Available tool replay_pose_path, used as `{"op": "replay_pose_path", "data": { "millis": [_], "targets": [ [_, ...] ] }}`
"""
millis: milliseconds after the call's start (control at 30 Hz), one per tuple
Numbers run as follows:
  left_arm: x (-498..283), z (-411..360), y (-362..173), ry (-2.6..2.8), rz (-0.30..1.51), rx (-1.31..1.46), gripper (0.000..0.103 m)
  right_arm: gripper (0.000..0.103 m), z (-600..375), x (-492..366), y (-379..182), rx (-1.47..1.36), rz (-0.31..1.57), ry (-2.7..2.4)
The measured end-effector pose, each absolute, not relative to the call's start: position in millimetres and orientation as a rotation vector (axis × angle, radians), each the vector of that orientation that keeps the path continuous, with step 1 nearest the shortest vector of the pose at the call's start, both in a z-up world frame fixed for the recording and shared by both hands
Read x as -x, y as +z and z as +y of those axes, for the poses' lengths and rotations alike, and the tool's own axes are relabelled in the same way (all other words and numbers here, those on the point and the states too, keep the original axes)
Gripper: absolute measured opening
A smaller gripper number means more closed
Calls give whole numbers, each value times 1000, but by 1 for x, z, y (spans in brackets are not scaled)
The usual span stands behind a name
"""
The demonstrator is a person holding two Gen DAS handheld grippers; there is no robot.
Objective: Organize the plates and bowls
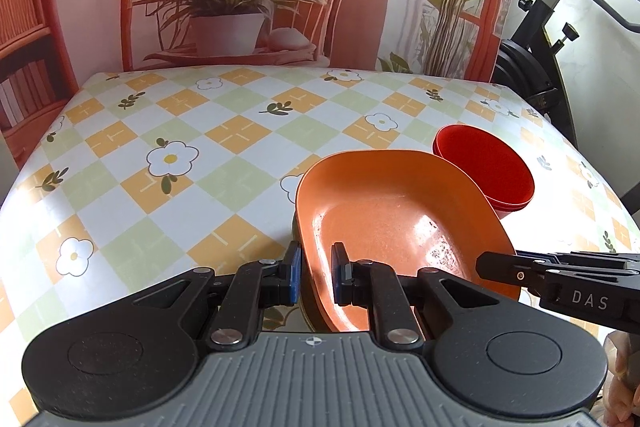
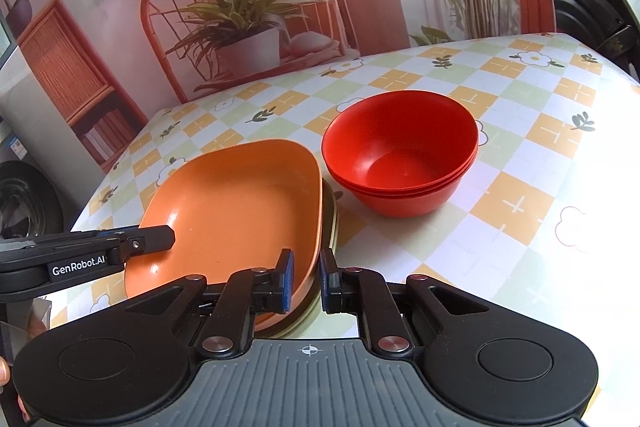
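Right wrist: red bowls [image 2: 400, 155] nested; orange plate [image 2: 236, 207] stacked on darker plate [image 2: 332, 223]. Both grippers, left gripper [image 1: 316, 275] and right gripper [image 2: 306, 281], straddle plate rim, jaws spread. Task near done.

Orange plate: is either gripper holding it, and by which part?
Both grippers straddle the orange plate's near rim, left gripper and right gripper at opposite corners, fingers not visibly closed on it. Whether either grips cannot be told.

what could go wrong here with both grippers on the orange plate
Both grippers straddle the near rim of the orange plate, left gripper and right gripper, jaws not visibly clamped; uneven lifting could tilt it or let it slip. It sits on a darker plate that might drag along. The stacked red bowls are close and could get bumped.
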State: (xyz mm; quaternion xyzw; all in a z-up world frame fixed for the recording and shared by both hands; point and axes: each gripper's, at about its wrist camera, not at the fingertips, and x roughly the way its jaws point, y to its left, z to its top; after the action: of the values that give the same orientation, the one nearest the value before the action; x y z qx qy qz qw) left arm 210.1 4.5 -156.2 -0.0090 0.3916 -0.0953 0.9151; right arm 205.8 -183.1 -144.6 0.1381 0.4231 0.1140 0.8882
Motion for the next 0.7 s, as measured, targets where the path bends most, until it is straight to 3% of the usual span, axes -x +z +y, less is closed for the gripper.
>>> {"op": "replay_pose_path", "data": {
  "millis": [367,700],
  "targets": [
    [-213,5,-161,-182,819,25,16,18,-182,-206,-144,-283,879,248],
    [-212,7,-161,-169,818,33,16,17,-195,-201,-138,-334,829,232]
  ]
}}
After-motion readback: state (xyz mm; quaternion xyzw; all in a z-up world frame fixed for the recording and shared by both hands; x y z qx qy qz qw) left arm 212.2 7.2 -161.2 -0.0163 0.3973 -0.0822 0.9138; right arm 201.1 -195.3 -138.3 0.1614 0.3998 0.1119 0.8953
